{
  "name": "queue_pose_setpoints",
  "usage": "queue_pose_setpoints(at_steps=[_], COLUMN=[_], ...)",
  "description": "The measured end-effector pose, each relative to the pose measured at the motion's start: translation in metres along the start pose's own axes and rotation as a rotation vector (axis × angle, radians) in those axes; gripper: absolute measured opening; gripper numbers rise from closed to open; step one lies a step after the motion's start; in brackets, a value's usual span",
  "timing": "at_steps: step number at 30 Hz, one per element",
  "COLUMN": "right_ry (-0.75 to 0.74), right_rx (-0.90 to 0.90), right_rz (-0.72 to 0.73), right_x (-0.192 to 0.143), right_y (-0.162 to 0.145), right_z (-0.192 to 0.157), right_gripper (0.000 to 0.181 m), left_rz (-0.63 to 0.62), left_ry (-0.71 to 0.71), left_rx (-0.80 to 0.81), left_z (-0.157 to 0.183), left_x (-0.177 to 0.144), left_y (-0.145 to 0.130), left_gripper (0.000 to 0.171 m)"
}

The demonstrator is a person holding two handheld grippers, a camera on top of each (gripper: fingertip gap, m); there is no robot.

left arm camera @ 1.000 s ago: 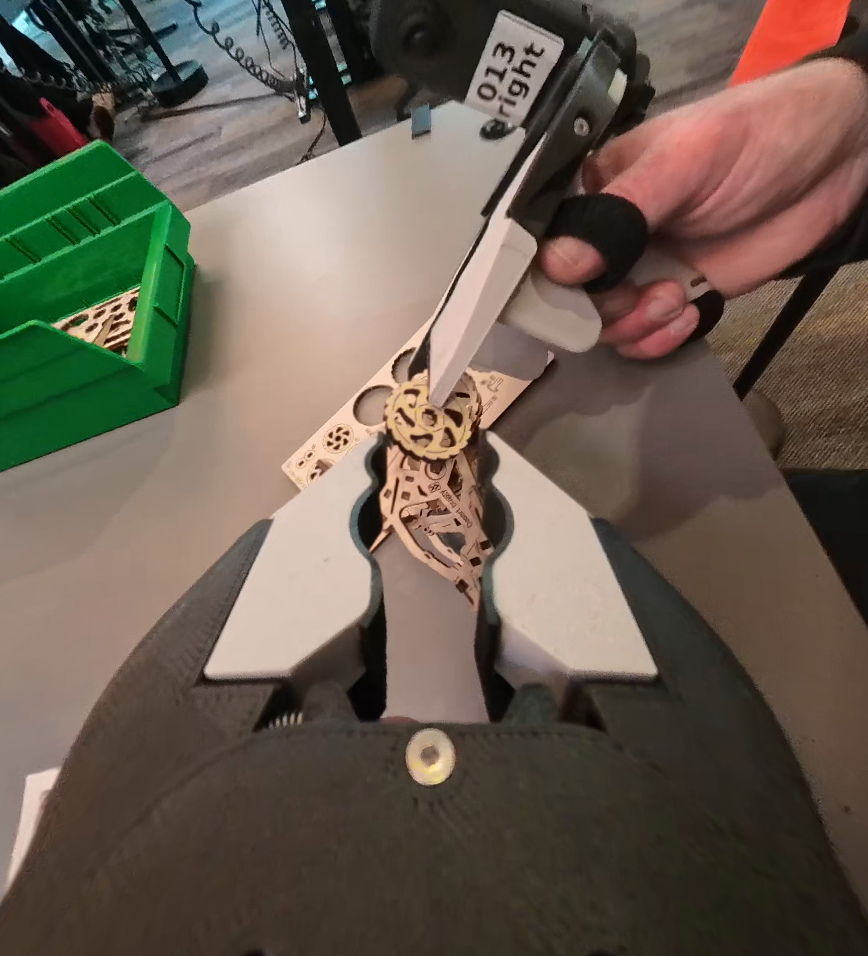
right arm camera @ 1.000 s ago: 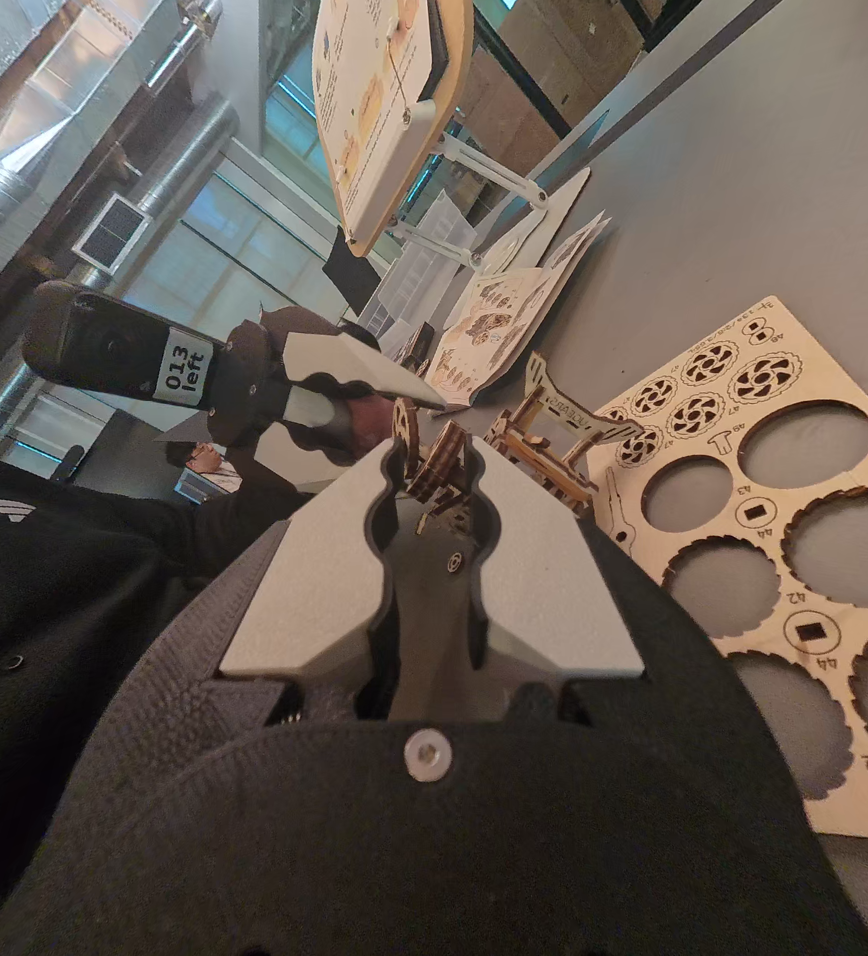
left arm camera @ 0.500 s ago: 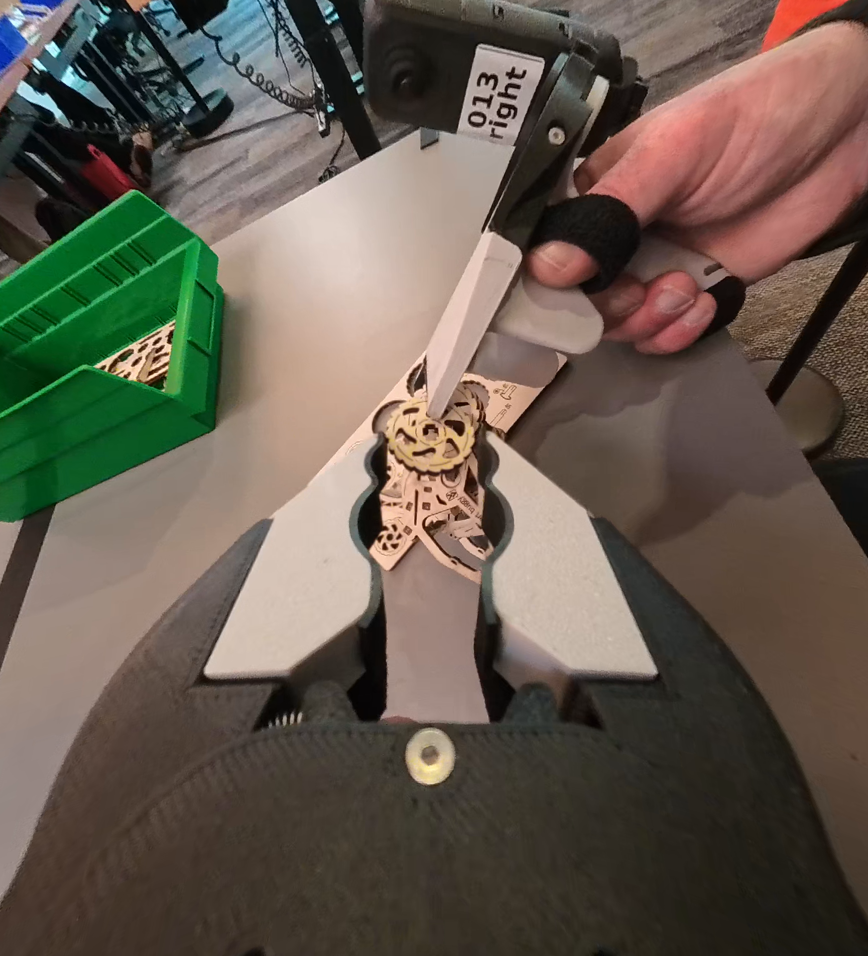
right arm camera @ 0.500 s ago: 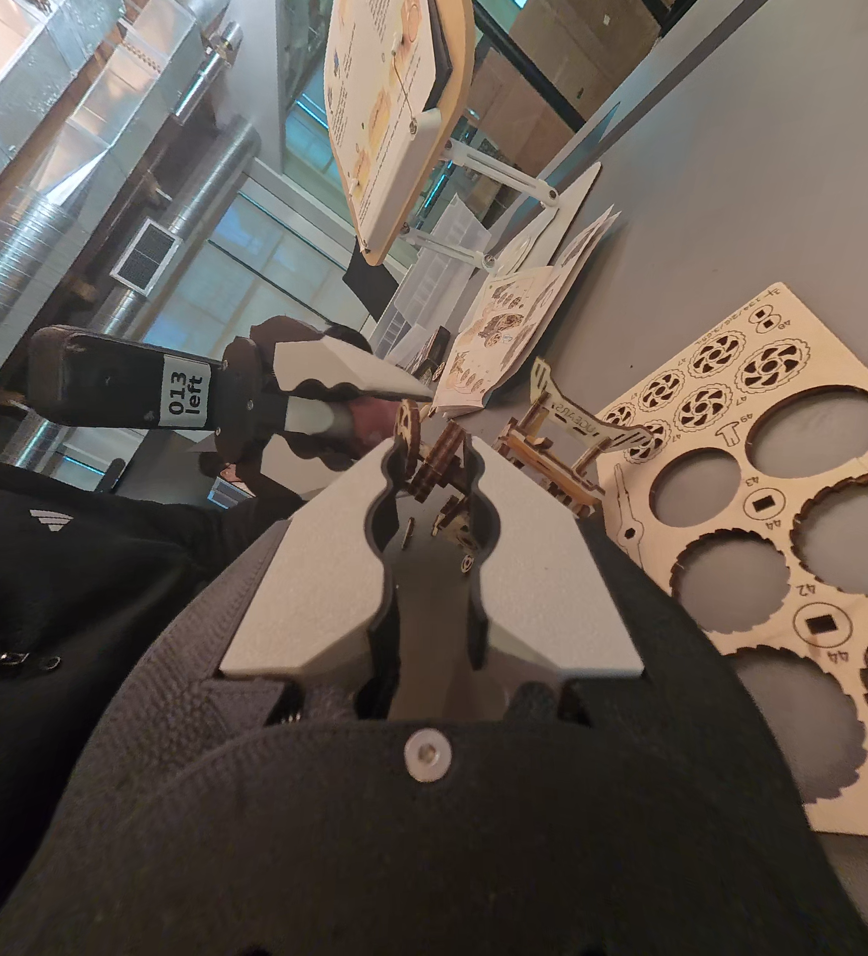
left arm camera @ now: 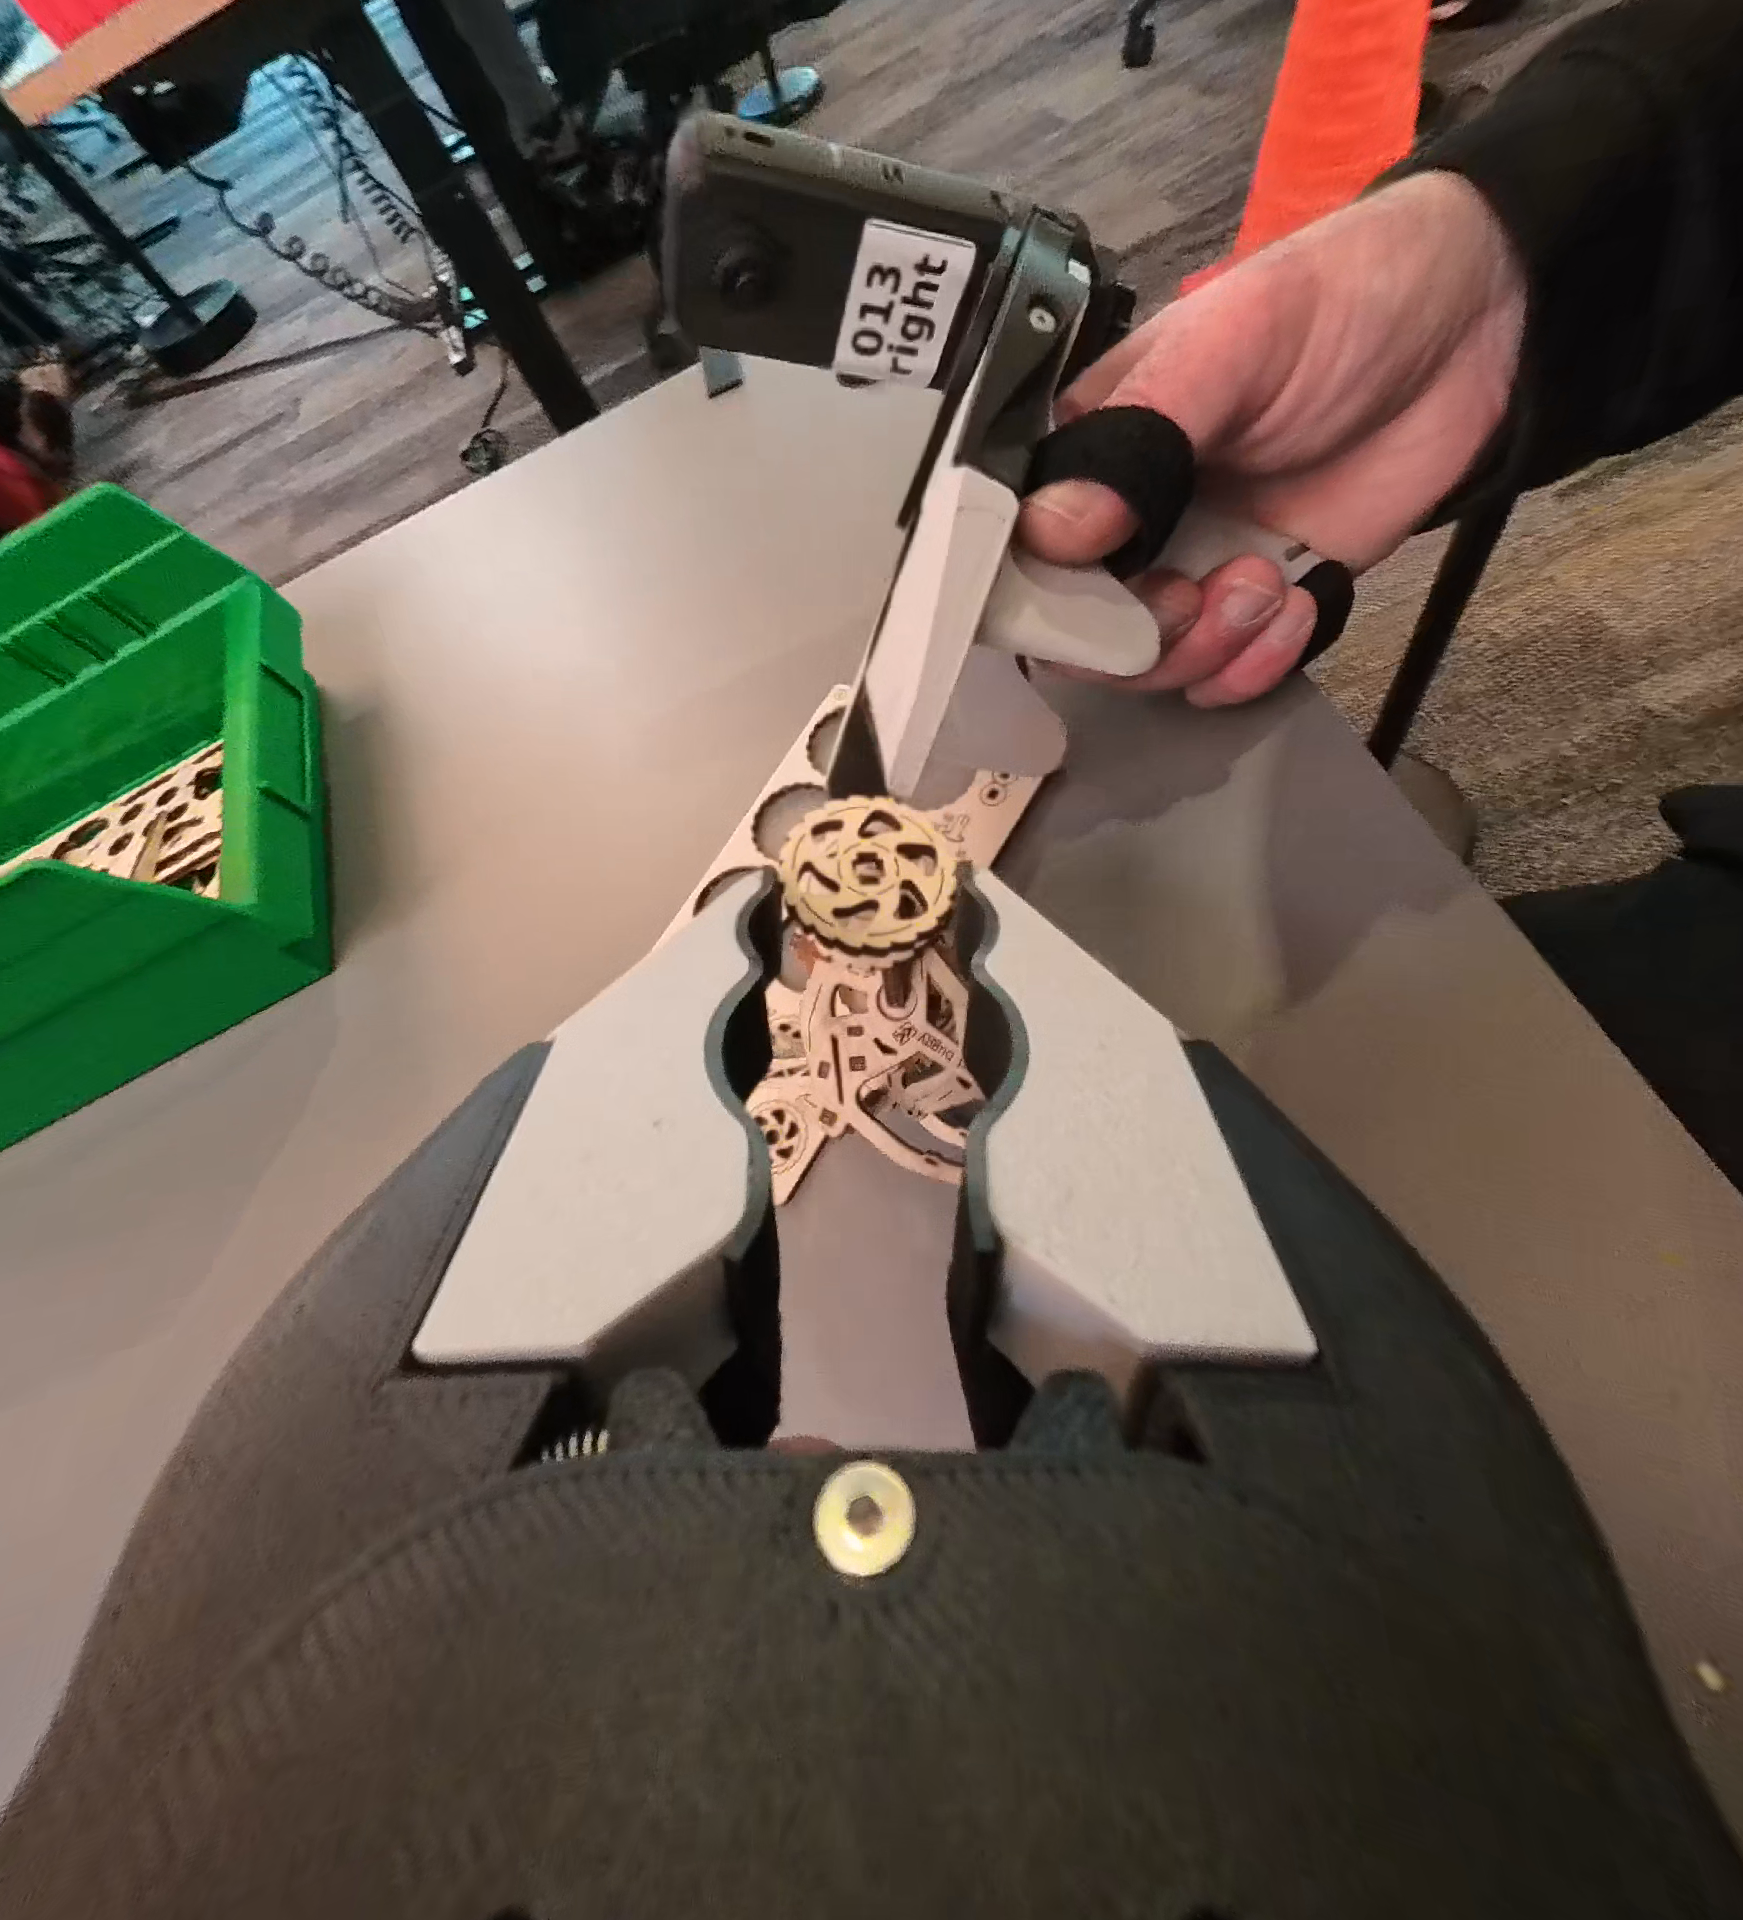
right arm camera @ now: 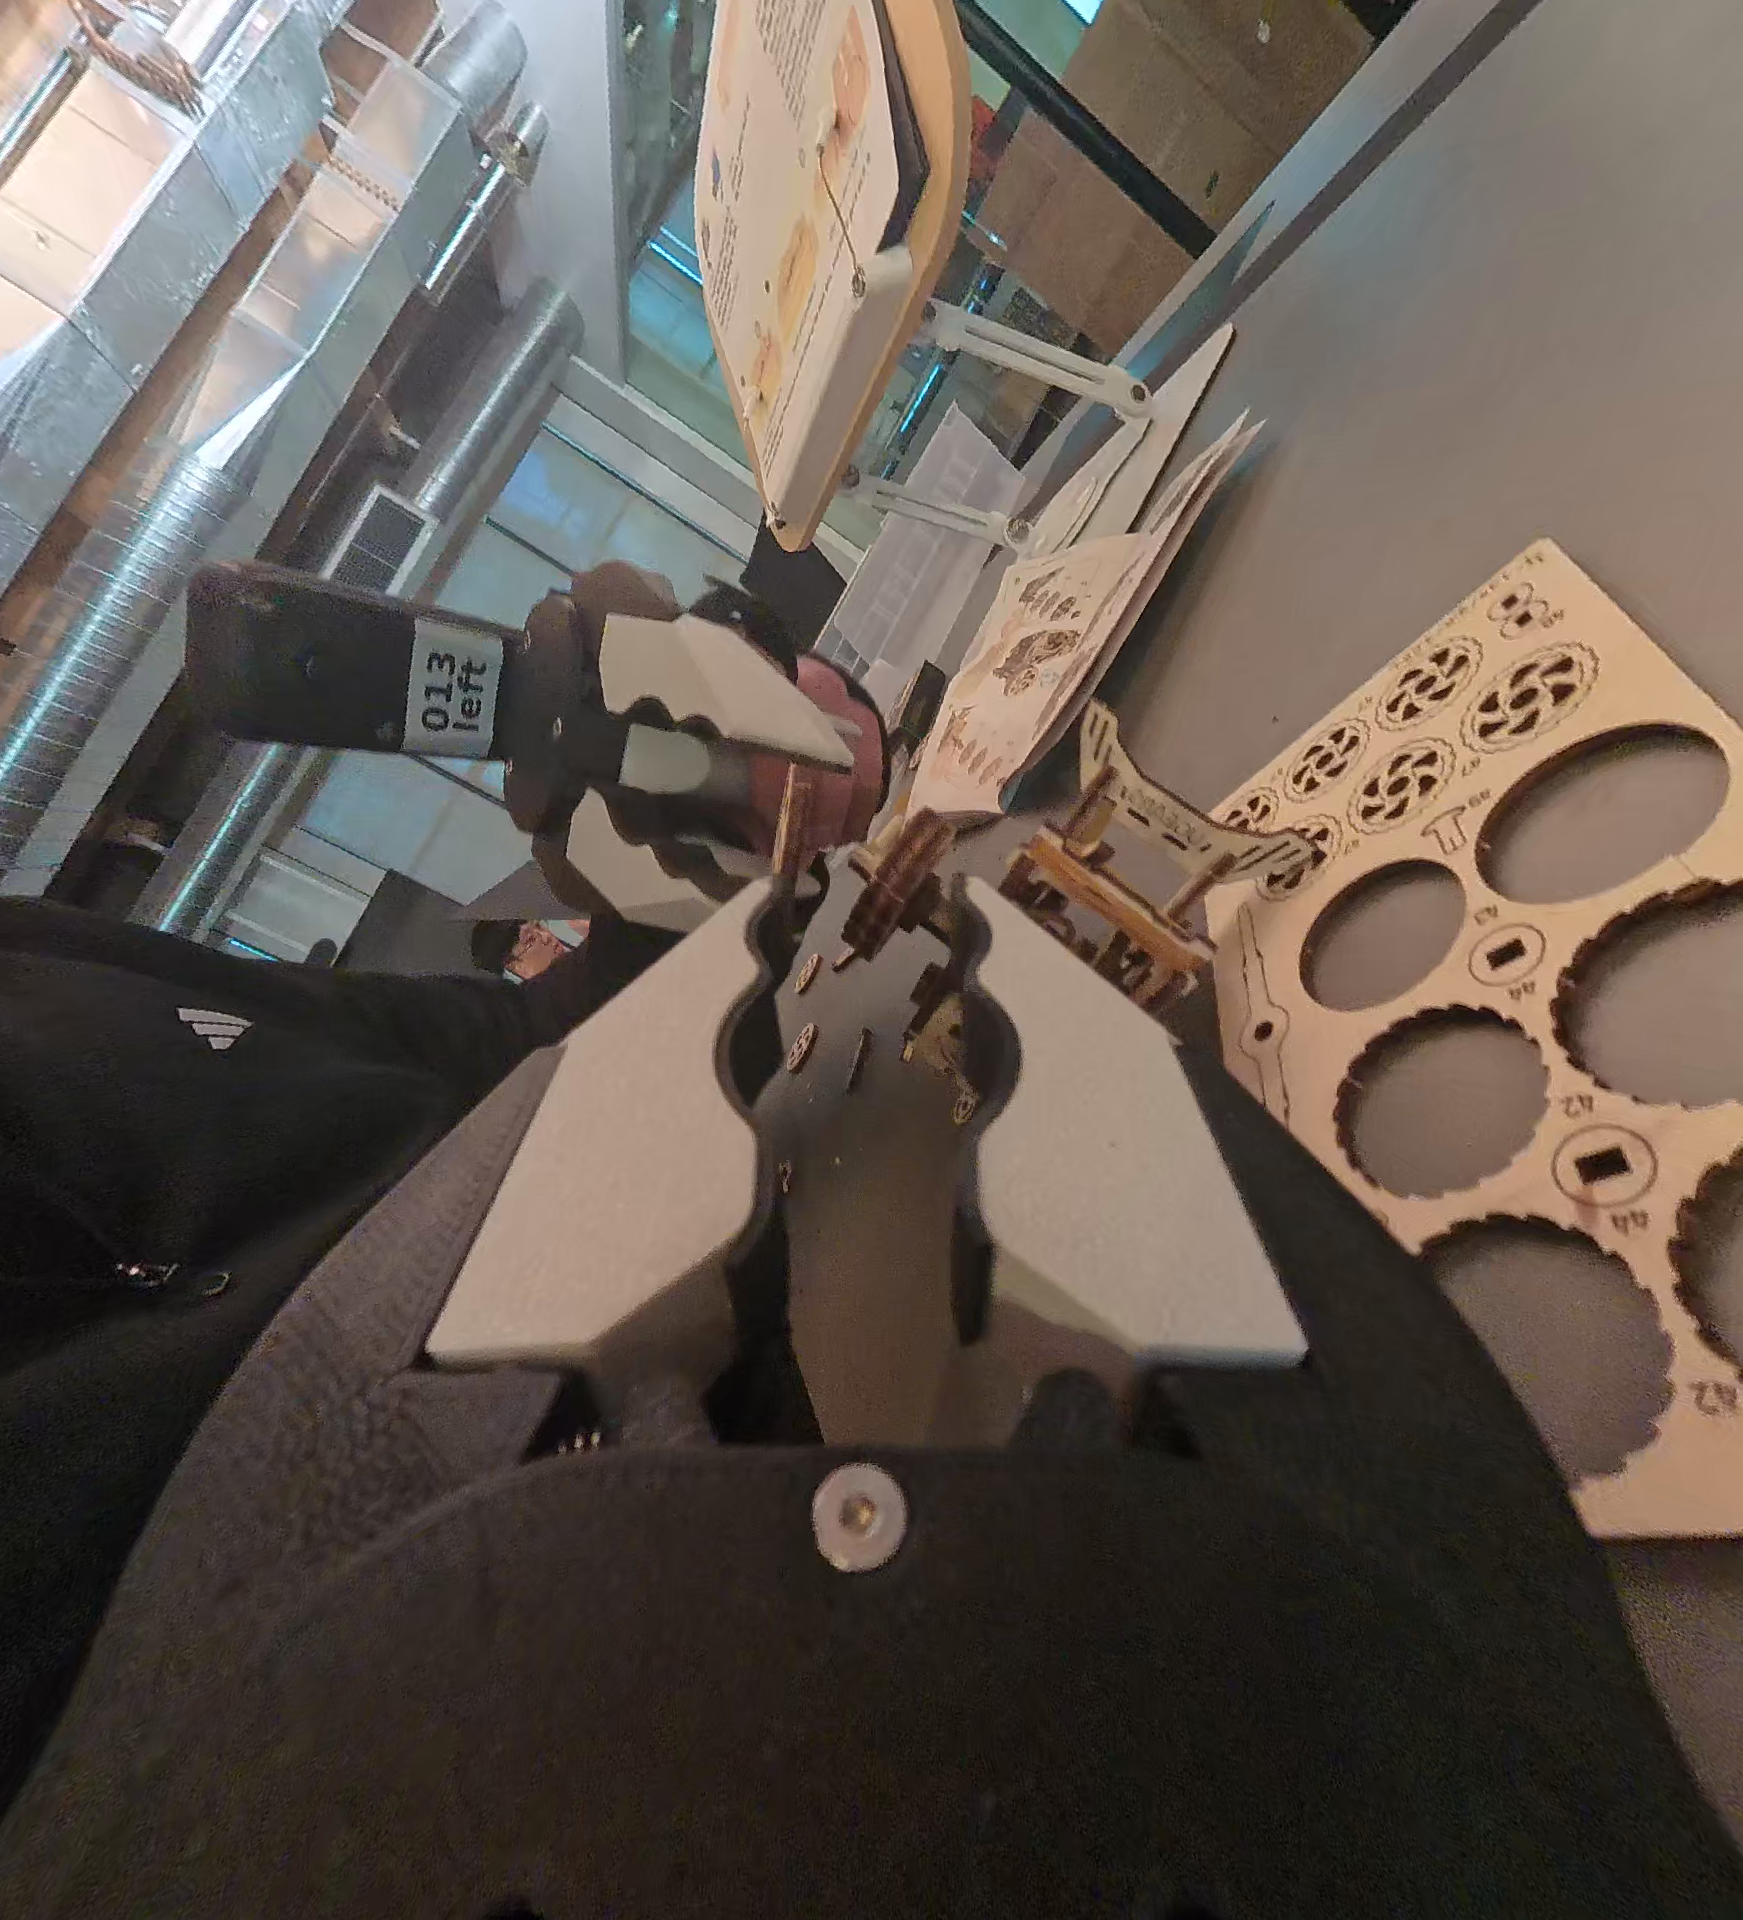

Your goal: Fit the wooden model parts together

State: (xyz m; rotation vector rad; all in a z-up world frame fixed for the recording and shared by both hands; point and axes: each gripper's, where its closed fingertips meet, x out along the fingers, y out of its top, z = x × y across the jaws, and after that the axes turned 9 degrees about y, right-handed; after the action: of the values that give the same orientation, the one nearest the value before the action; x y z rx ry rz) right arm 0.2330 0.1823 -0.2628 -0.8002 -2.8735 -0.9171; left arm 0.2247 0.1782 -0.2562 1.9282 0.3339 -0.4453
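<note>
My left gripper (left arm camera: 867, 894) is shut on a round toothed wooden gear (left arm camera: 867, 883), gripping it by the rim above the table. In the right wrist view the gear (right arm camera: 792, 821) shows edge-on at the left gripper's tips (right arm camera: 815, 790). My right gripper (right arm camera: 877, 888) is shut on a small stacked wooden part (right arm camera: 893, 894). In the left wrist view the right gripper (left arm camera: 862, 774) points down just above and behind the gear, not touching it. The part-built wooden model (left arm camera: 877, 1070) stands on the table below, and it shows right of my fingers in the right wrist view (right arm camera: 1147, 862).
A punched-out wooden parts sheet (right arm camera: 1573, 1039) lies right of the model. A green bin (left arm camera: 108, 810) with wooden sheets stands at the table's left. An instruction booklet (right arm camera: 1054, 665) and a board on a stand (right arm camera: 825, 239) are at the back. Small loose wooden bits (right arm camera: 802, 1044) lie on the grey table (left arm camera: 534, 644). The grippers are tip to tip, or close to it.
The right gripper's tip was on the gear's centre and now stands just above the gear, apart from it. The left gripper has kept hold of the gear.
</note>
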Motion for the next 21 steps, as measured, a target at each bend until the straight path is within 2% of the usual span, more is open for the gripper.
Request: queue_pose_setpoints(at_steps=[2,4,15,21], right_ry=[-0.001,-0.025,-0.062,0.068], right_rx=[-0.003,-0.015,-0.021,0.064], right_rz=[-0.008,-0.027,-0.077,-0.201], right_x=[-0.002,-0.001,0.005,0.004], right_y=[-0.004,-0.007,-0.009,-0.003], right_z=[0.000,0.000,0.006,0.007], right_gripper=[0.017,0.022,0.010,0.007], left_rz=[0.001,0.022,0.056,0.062], left_ry=[-0.040,-0.072,-0.196,-0.190], left_rx=[0.005,0.007,0.047,0.017], left_z=[0.000,0.001,0.003,0.001], left_x=[-0.001,-0.001,0.008,0.011], left_y=[-0.003,-0.003,-0.007,-0.008], left_gripper=[0.030,0.030,0.030,0.030])
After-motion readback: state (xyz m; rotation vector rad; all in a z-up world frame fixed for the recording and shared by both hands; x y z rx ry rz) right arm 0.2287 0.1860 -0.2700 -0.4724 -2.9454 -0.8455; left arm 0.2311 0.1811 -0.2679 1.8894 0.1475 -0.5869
